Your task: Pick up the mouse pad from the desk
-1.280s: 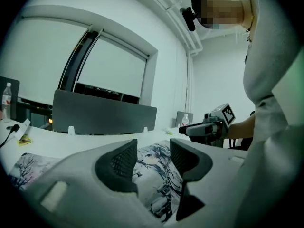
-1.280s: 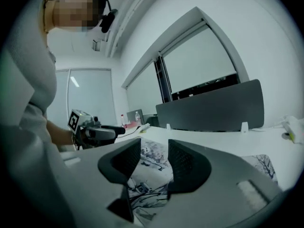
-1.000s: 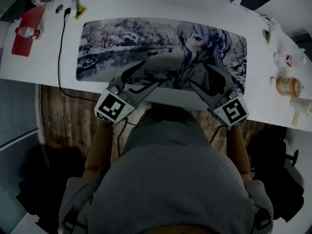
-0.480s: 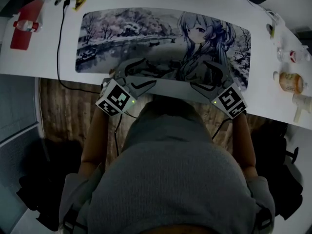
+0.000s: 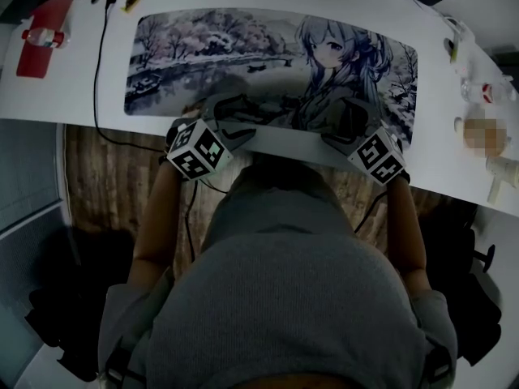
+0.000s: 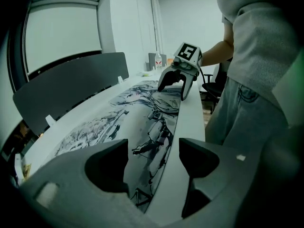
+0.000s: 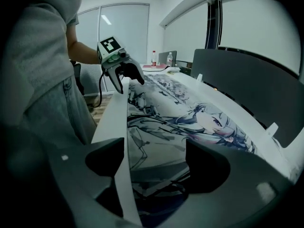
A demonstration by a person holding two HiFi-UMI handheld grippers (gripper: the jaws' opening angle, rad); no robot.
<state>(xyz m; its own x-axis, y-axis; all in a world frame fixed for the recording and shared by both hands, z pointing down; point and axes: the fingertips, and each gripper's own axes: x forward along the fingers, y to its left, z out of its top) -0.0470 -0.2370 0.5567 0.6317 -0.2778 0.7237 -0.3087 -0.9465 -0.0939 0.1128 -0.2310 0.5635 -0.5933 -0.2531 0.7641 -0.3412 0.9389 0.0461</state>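
The long mouse pad (image 5: pixel 268 63), printed with a winter scene and an anime girl, lies flat on the white desk (image 5: pixel 73 96). My left gripper (image 5: pixel 233 113) hangs over the pad's near edge, left of centre. My right gripper (image 5: pixel 347 120) is at the same edge, further right. Both sets of jaws have just been opening and stand wide. In the left gripper view the pad (image 6: pixel 118 113) and the desk rim run between the jaws (image 6: pixel 152 160) with no pad pressing. The right gripper view shows the pad's near edge (image 7: pixel 156 175) between its spread jaws (image 7: pixel 154 160) as well.
A red object (image 5: pixel 36 43) and a black cable (image 5: pixel 99 79) lie at the desk's left end. Small bottles (image 5: pixel 486 96) and a white container (image 5: pixel 503 173) stand at the right end. A grey partition (image 6: pixel 71 80) backs the desk. An office chair (image 6: pixel 209 84) is nearby.
Both grippers have sunk toward the desk's near edge and tipped downward. Their jaws have spread wider and now straddle the pad's near edge.
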